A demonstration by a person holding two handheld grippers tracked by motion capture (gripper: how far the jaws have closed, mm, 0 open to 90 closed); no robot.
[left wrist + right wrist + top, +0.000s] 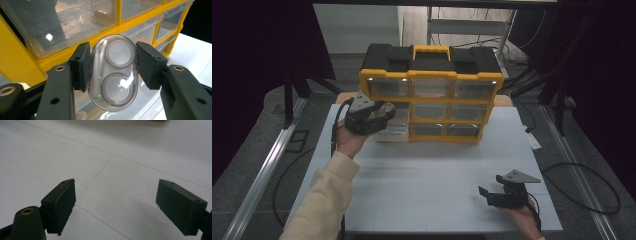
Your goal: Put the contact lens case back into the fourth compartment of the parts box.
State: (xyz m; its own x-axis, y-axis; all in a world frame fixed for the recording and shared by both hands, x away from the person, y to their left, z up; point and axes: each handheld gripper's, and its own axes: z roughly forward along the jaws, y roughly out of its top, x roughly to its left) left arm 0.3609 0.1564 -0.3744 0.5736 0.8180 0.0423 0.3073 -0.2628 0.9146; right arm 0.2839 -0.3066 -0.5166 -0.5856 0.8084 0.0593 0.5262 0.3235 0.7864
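Note:
A clear oval case [113, 72] with two round wells and a thin white stick inside is clamped between both pads of my left gripper [112, 65], which is shut on it. That left gripper [379, 114] is raised in front of the left column of a yellow and black drawer cabinet [430, 92], just above a clear drawer [391, 131] that is pulled out at the lower left. My right gripper [489, 192] rests low near the table's front right with its jaws wide open and nothing between them; in the right gripper view its fingers [61, 203] frame bare white table.
The cabinet stands at the back middle of the white table [432, 185] and has several clear drawers [75, 22]. Cables [587, 190] trail off the right edge onto the dark floor. A metal rail [267, 165] runs along the left.

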